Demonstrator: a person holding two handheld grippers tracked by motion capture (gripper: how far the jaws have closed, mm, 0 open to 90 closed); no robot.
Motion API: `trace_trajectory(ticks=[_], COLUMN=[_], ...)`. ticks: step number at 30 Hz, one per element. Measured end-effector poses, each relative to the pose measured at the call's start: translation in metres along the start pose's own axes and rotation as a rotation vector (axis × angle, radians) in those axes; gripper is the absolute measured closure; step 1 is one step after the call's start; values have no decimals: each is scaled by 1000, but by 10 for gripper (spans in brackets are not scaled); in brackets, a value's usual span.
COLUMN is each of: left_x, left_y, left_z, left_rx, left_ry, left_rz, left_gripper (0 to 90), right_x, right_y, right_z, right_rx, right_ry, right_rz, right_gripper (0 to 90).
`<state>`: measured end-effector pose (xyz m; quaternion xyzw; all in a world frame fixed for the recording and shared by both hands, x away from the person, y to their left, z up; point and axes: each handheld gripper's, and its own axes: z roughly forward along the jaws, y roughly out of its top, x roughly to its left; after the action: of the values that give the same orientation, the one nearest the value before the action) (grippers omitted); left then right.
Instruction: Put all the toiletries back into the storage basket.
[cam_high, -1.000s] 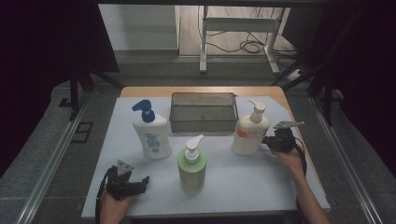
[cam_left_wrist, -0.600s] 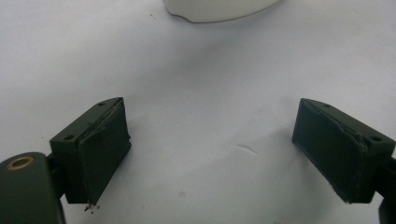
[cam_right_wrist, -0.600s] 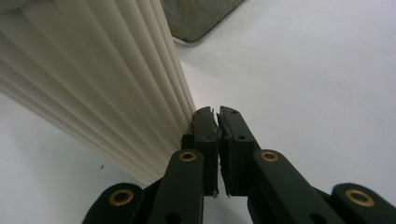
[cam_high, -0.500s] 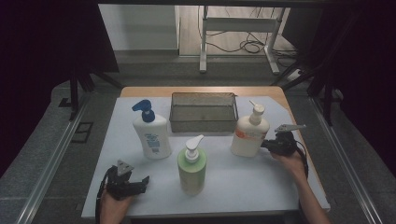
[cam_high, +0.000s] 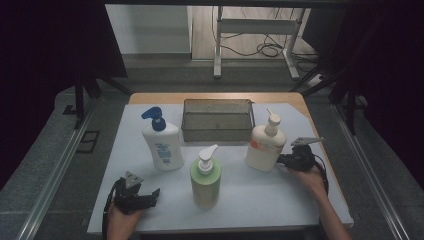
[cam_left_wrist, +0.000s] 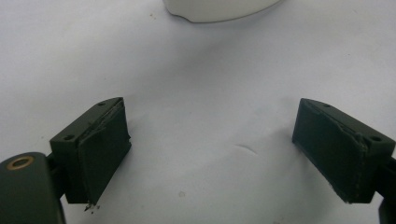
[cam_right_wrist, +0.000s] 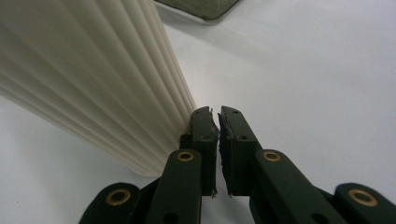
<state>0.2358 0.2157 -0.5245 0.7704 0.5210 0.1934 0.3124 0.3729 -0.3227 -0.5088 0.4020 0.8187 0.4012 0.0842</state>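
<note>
My right gripper (cam_right_wrist: 217, 122), nearly clenched and empty, has crept beside the cream bottle (cam_high: 265, 148); grasping requires reopening.

Dim high view, dark edges, evenly lit close-ups, soft shadows, slight blur

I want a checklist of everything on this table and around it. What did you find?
Surface: white sheet over a wooden table, clean.
Job's things: cream pump bottle upright, the right gripper's jaw against its ribbed side.
Clutter: blue-capped white bottle, green bottle, empty wire basket.
Grippers: left gripper open, nothing between its jaws; right gripper nearly shut, holding nothing, jaws just eased apart slightly.
Cables: loose cables on the floor beyond the table.
Surroundings: metal stand, dark curtains.
</note>
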Motion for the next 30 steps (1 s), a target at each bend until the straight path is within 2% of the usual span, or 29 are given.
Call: trace_trajectory(ticks=[13,23,30], left_x=[0,0,0], left_y=[0,0,0], left_z=[0,0,0], left_rx=[0,0,1], left_ry=[0,0,0], left_rz=[1,2,2], left_gripper=[105,105,105], right_x=[12,23,33], right_y=[-8,-12,-15], right_z=[2,0,-1], right_rx=[24,37,45], right_ry=[8,14,35], right_rz=[-15,-46,-57], right_gripper=[820,816,800])
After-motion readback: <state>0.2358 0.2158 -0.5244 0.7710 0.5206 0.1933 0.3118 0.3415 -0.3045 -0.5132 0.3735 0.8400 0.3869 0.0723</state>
